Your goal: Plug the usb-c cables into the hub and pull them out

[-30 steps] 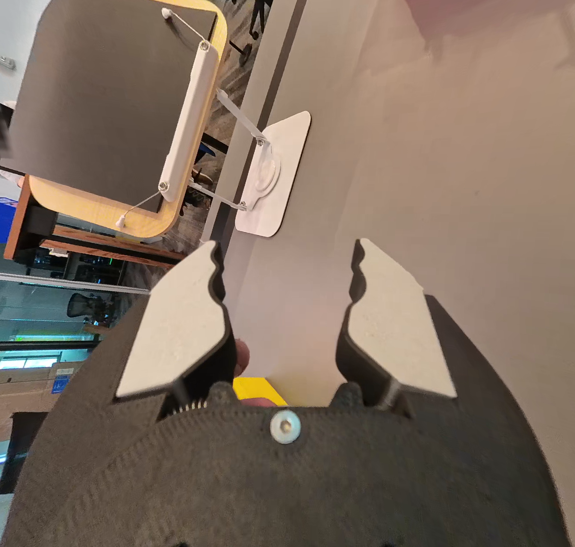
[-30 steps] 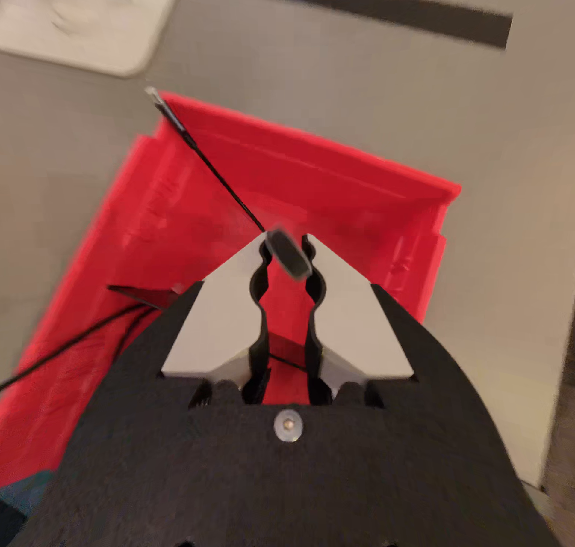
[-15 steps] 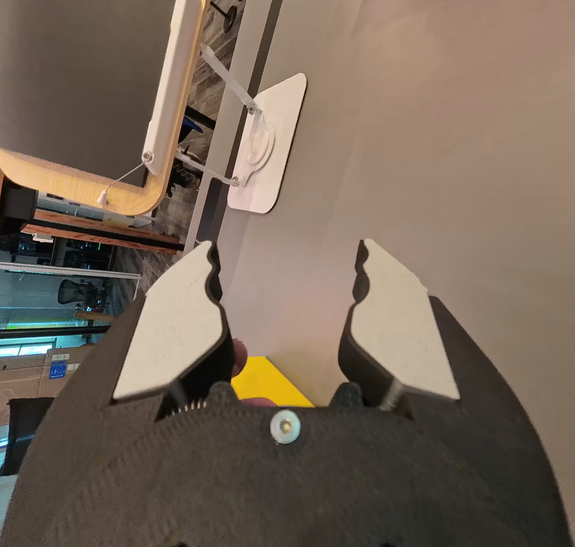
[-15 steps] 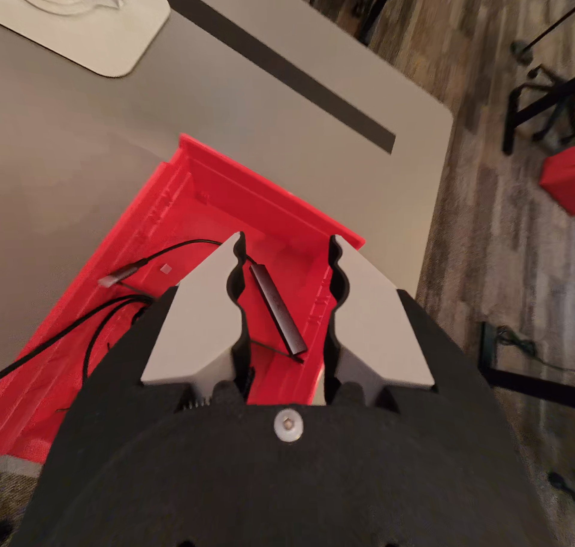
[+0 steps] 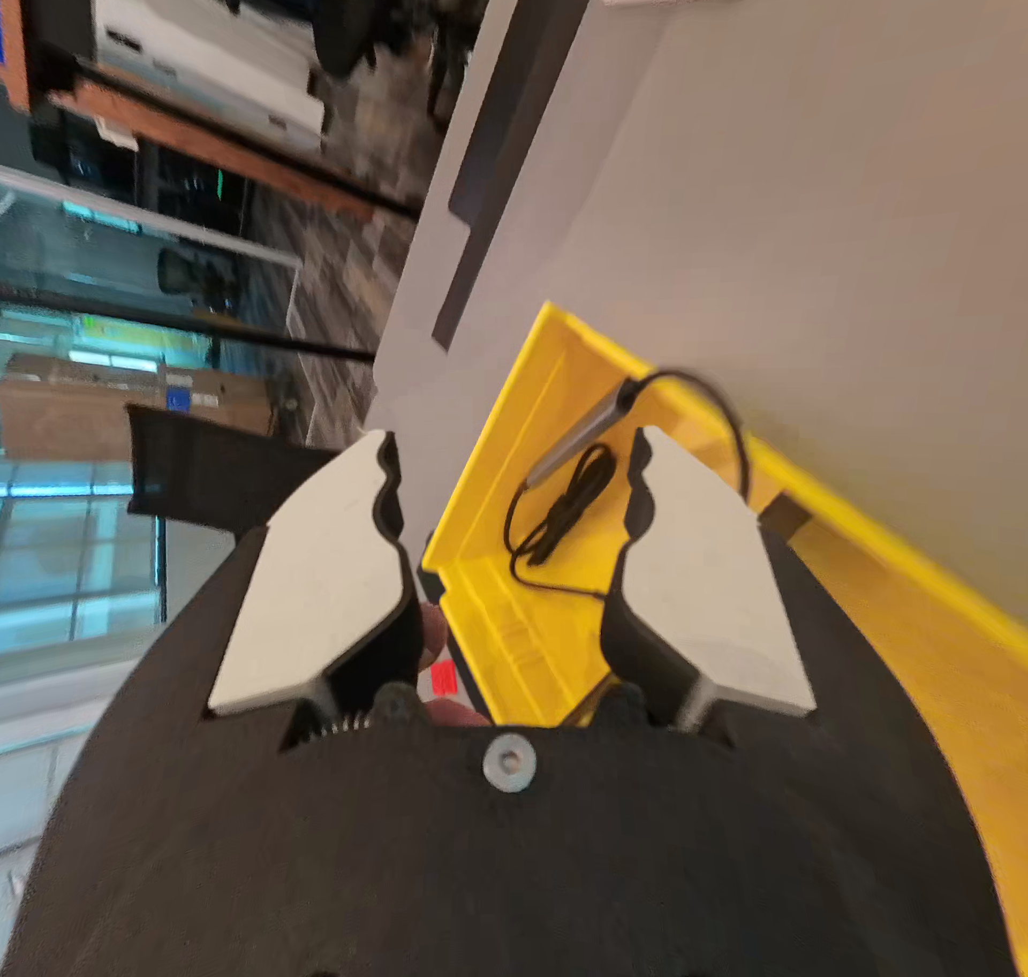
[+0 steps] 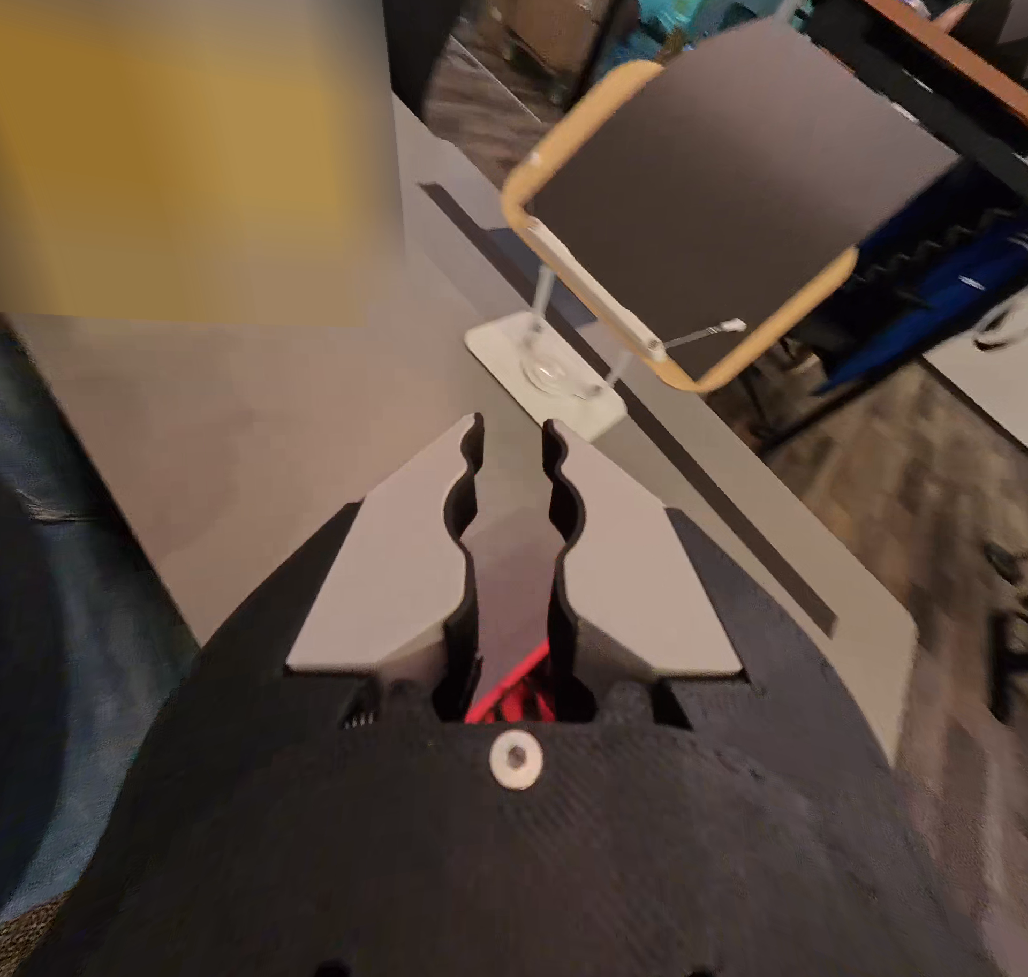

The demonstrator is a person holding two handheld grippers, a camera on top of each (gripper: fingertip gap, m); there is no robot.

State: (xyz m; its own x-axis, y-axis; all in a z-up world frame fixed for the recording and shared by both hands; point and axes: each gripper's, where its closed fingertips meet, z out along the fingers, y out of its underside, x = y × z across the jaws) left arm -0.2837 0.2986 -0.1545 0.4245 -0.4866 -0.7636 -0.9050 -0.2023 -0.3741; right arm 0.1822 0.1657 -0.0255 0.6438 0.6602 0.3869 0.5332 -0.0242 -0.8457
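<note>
While the left wrist view is smeared by blur, it shows the left gripper with its two pale grey fingers spread wide and nothing between them. Beyond them a yellow plastic bin lies on the grey desk, near the desk's edge with the dark slot. Inside the bin rests a slim grey metal hub, leaning toward the bin's far wall, with a thin black cable bunched in a loose coil beside it and another black loop arching over the bin's rim. Whether any cable end sits in the hub cannot be made out through the blur. Much of the bin is hidden behind the right-hand finger and the gripper's black body. A fingertip and a small red patch peek out at the base of the left-hand finger.

Across in the right wrist view, the right gripper stands with its wavy-edged fingers drawn near each other but still apart, holding nothing. A sliver of a red plastic bin shows low in the gap, the rest covered by the gripper's body. Farther along the desk, by the slotted edge, stands a white-based stand carrying a dark, wood-rimmed panel. A blurred patch covers the upper left corner.
</note>
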